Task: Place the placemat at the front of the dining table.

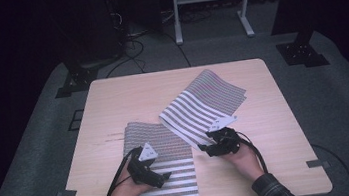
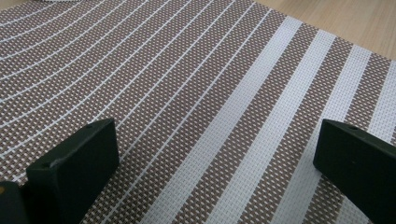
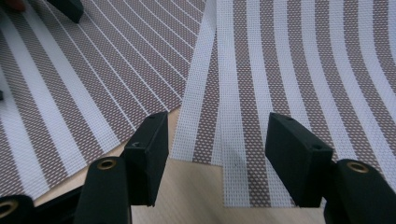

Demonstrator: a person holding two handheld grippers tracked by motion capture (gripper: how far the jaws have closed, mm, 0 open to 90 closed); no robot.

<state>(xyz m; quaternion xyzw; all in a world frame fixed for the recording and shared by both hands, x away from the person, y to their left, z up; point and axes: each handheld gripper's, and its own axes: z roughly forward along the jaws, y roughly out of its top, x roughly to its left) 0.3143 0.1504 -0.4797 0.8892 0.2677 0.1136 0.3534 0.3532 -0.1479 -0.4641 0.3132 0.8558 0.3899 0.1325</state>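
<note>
While the left gripper (image 1: 164,177) rests low in the lower left of the high view, over the striped mat (image 1: 162,155) that lies flat near the bottom edge of the table (image 1: 112,95), the right gripper (image 1: 204,147) sits just right of centre at the near corner of a second striped mat (image 1: 205,101). That second mat lies askew across the middle of the frame, its far end toward the upper right, its near corner just beside the first mat. From the left gripper view, the two black jaws stand wide apart at the lower corners with the flat mat's (image 2: 196,93) brown and white weave beneath them, nothing clamped. Seen in the right gripper view, the jaws stand apart on either side of the second mat's (image 3: 289,70) corner, which reaches in between them; the pads do not press on it. At upper left of that view lies the first mat (image 3: 93,70), with bare wood showing between the jaws at the bottom.
</note>
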